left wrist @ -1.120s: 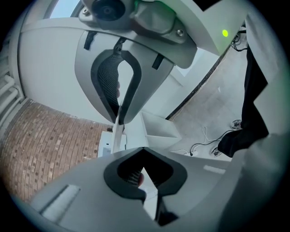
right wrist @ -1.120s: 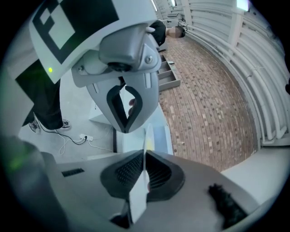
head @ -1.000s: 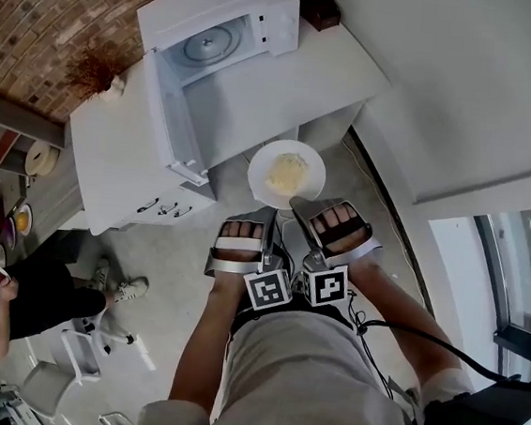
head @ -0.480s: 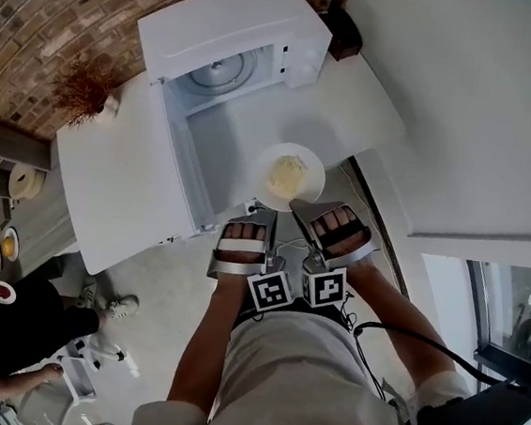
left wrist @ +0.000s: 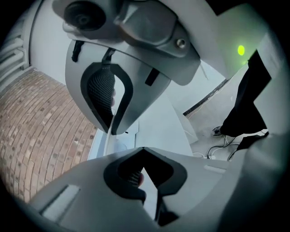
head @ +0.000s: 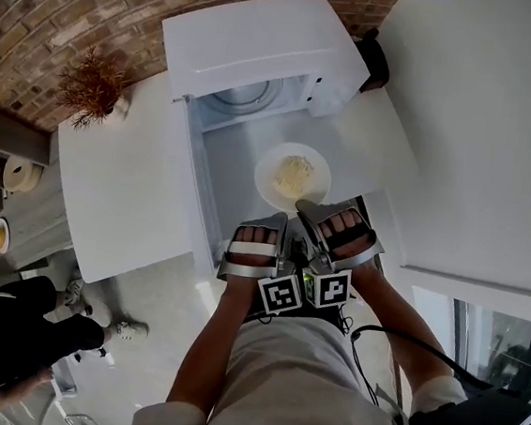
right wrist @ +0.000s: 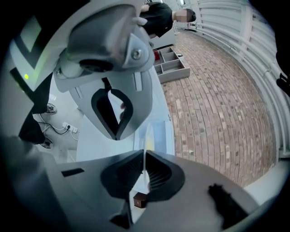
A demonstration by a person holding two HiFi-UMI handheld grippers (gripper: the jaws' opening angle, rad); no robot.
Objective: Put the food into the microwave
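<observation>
- While the right gripper [right wrist: 130,146] is clamped on the near rim of the round white plate [head: 270,185], that plate sits level in front of the white box-shaped microwave [head: 264,46], just outside its open cavity.
- A heap of pale yellow food [head: 295,174] lies in the middle of the plate, so it is in front of the microwave and not inside it.
- The microwave's white door [head: 205,201] is swung fully out toward the person, on the microwave's left side, and the plate is just to the right of it.
- A round glass turntable [head: 254,97] shows inside the microwave cavity.
- The left gripper [left wrist: 127,140] is in front of the microwave near the outer end of the door and close beside the right gripper; its jaws stand apart with nothing between them.
- The microwave stands on a white counter [head: 116,201], against a red brick wall [head: 79,8].
- A dried brown plant [head: 92,90] stands on the counter to the left of the microwave.
</observation>
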